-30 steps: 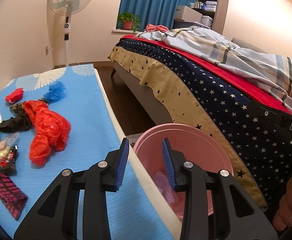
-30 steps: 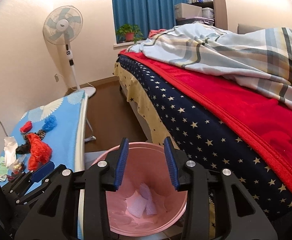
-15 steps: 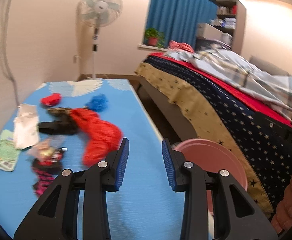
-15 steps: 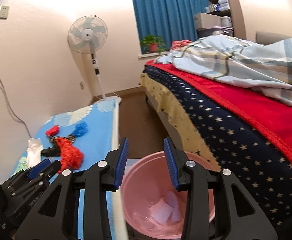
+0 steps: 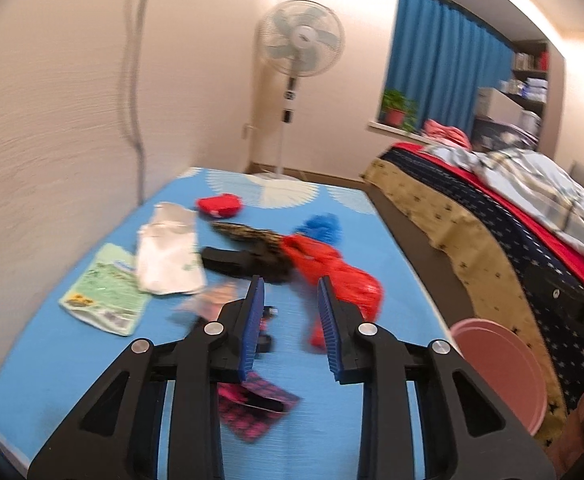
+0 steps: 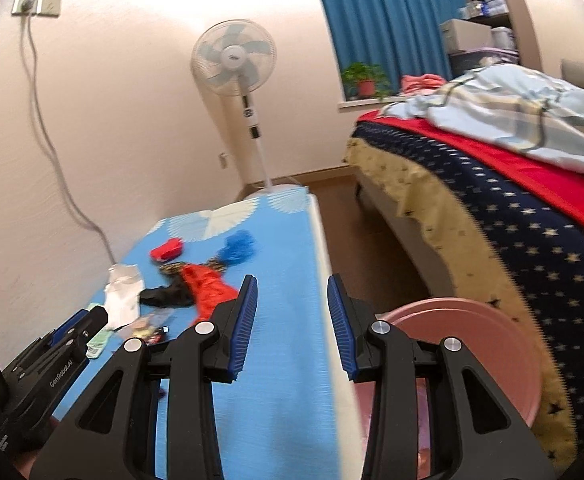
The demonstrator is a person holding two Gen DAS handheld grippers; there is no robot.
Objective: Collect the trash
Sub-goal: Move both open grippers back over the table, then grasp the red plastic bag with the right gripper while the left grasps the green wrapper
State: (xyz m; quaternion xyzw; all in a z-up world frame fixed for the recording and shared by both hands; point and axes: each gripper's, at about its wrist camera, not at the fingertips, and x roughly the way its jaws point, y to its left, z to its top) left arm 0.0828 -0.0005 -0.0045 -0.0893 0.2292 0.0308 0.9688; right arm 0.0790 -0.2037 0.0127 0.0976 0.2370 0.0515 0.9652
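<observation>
trash scattered on blue table, left tongs just narrowing, empty, right tongs apart, empty

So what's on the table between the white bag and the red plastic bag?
In the left wrist view, a black wrapper lies between the white bag and the red plastic bag, with a brown patterned wrapper just behind it.

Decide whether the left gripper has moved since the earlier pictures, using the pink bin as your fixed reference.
Yes. The left gripper has swung left, away from the pink bin, and now points over the blue table. Its empty jaws have just been closing.
</observation>
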